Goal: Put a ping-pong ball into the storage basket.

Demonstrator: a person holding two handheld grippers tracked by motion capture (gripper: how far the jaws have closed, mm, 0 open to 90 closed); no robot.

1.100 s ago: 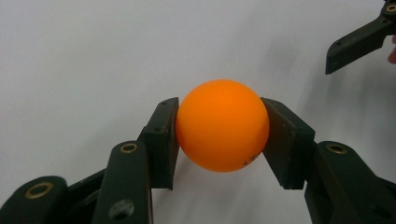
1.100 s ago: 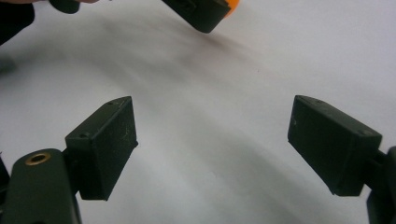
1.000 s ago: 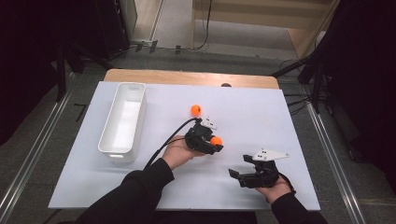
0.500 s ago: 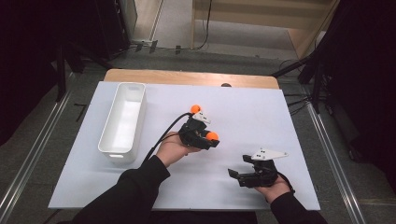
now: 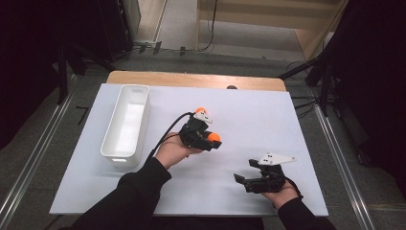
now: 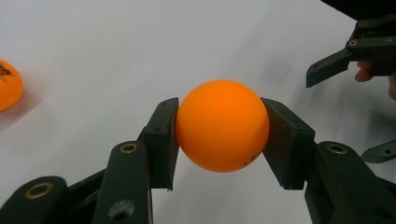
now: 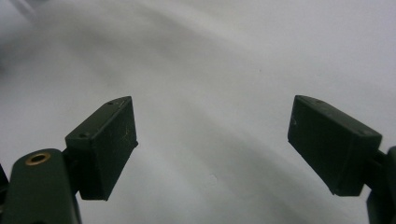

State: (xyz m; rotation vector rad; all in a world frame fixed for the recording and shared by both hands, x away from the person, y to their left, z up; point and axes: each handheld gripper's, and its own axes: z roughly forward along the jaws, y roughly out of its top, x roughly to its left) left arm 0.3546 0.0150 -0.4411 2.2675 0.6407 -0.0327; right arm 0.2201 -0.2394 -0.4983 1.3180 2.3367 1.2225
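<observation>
My left gripper (image 5: 209, 141) is shut on an orange ball (image 5: 214, 137) near the middle of the white mat (image 5: 268, 124). In the left gripper view the ball (image 6: 222, 125) sits squeezed between both pads, a little above the mat. A second orange ball (image 5: 200, 110) lies on the mat just beyond the left gripper, and the same second ball (image 6: 7, 84) is at the left edge of the left gripper view. My right gripper (image 5: 243, 170) rests near the front right of the mat with its jaws wide apart and nothing between them (image 7: 212, 140).
A long white tray (image 5: 125, 125) stands lengthwise on the left part of the mat and looks empty. The wooden table edge (image 5: 191, 79) runs behind the mat. A black cable (image 5: 165, 136) trails from the left gripper toward the person.
The left gripper has carried its ball a little to the left and away from the person. The right gripper and the second ball have stayed put.
</observation>
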